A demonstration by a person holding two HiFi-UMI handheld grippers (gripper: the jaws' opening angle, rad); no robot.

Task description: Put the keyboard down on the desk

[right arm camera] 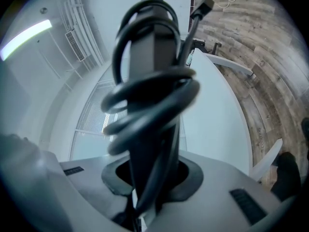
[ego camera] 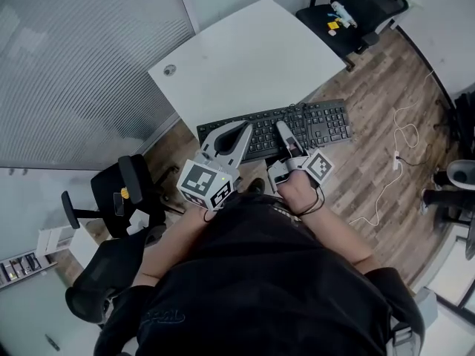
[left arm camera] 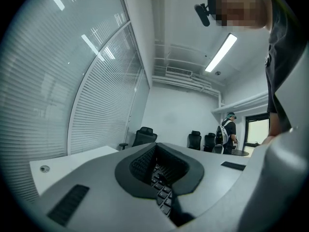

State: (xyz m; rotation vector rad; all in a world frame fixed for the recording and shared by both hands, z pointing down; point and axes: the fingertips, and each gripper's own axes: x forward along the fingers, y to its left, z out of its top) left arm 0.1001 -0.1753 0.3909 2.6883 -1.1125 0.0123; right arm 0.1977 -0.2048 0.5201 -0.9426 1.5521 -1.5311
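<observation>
The black keyboard is off the table, held in the air just in front of the table's near edge and over the wooden floor. In the head view it lies roughly level, its long side running left to right and keys facing up, and both claws grip it along the near side.

The left claw is closed on the left part of the keyboard. In the left gripper view its ribbed pads press on the keyboard, with rows of keys showing between them. The right claw is closed near the middle. In the right gripper view the right claw clamps the keyboard, seen edge-on as a dark bar, with loops of its black cable coiled around it.

The white table is bare apart from a small round cable port near its left corner. A black office chair stands at the far right, and a white cord lies on the floor to the right. In the left gripper view a person with a backpack stands far off.
</observation>
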